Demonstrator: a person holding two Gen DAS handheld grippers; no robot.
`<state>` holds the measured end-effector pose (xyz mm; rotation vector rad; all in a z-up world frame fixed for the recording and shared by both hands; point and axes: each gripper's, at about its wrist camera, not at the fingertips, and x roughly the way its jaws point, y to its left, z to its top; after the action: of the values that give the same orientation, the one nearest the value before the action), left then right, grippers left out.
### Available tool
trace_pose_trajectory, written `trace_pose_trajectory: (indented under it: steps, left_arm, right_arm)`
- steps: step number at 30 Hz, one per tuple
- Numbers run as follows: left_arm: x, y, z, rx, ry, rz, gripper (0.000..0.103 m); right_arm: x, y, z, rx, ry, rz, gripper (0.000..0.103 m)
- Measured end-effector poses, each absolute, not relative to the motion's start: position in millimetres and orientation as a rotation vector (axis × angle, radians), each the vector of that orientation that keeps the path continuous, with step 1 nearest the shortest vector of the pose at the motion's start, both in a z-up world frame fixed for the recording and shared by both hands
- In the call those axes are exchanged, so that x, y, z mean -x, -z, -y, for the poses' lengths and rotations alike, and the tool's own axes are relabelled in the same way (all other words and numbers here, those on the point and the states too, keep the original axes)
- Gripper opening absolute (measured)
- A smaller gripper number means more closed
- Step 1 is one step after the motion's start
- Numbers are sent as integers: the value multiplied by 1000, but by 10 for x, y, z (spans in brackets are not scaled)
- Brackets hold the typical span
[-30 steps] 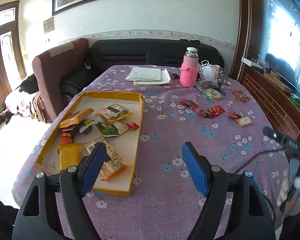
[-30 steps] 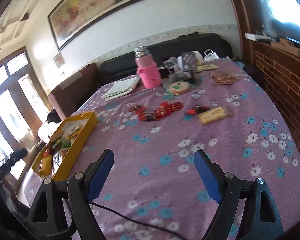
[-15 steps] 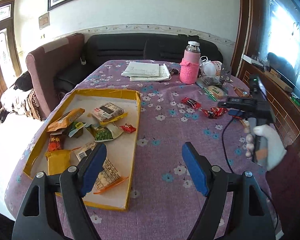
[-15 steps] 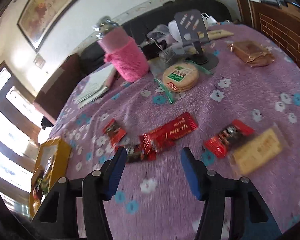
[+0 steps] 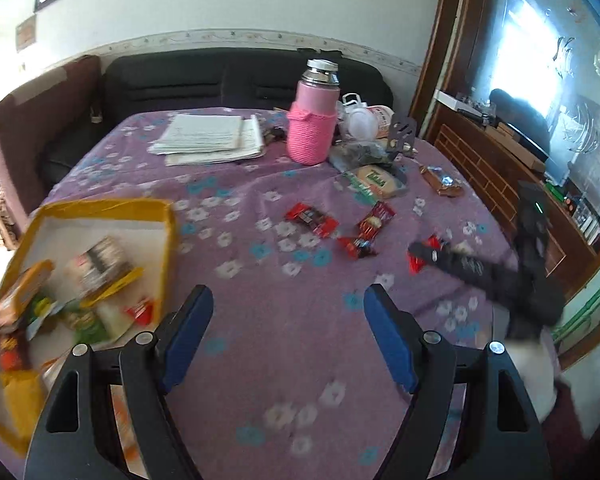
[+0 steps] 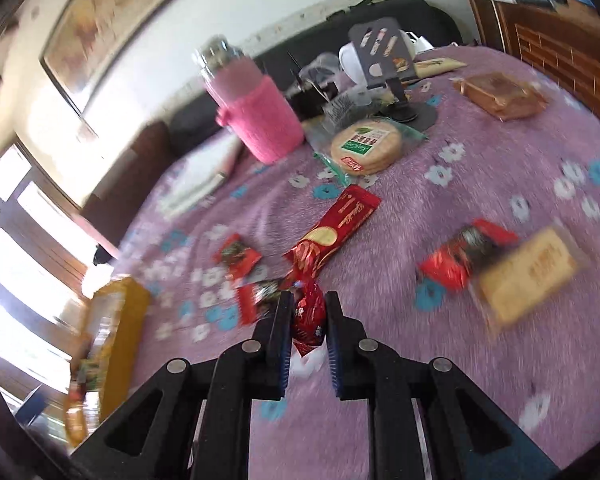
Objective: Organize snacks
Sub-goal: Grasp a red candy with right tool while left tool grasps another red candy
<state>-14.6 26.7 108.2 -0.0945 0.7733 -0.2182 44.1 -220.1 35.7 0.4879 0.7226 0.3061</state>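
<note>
My right gripper (image 6: 306, 314) is shut on the near end of a long red snack packet (image 6: 332, 232) lying on the purple flowered cloth; it also shows in the left wrist view (image 5: 374, 222). Small red packets (image 6: 238, 256) (image 6: 464, 254) and a tan cracker pack (image 6: 528, 270) lie around it. My left gripper (image 5: 288, 308) is open and empty above the cloth, right of the yellow tray (image 5: 168, 236) that holds several snacks. The right gripper's body (image 5: 480, 270) shows at the right in the left wrist view.
A pink flask (image 5: 314, 120), papers (image 5: 208, 136), a round rice-cracker pack (image 6: 366, 144), a phone stand (image 6: 384, 56) and a brown wrapped cake (image 6: 500, 94) stand at the far side. A dark sofa (image 5: 220, 76) lies behind the table. A wooden cabinet (image 5: 512, 184) is on the right.
My right gripper moved forward and down to the red packets and closed on the long red one. My left gripper swung right and forward, so the tray slid to the left edge.
</note>
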Motion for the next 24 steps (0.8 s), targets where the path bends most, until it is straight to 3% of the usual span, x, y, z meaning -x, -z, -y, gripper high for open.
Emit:
trace_pose_trajectory:
  steps: [14,18,21,24]
  left_arm:
    - [-1587,-382,161,280,212,-1025,74]
    - [-1745,-266,381,148,171,-1060,50]
    - [-1683,-204,533,29,154,-1043,43]
    - [-1553,-195,659,-73,170,-1006,27]
  right_arm:
    - [-436,-257,2422,-585,-368,-706,19]
    - [-433,-270,2469,-597,-360,-697,19]
    - [-440,-274,2481,-596,-353,-694,19]
    - [-453,-268,2470,-584,-348,-700,19]
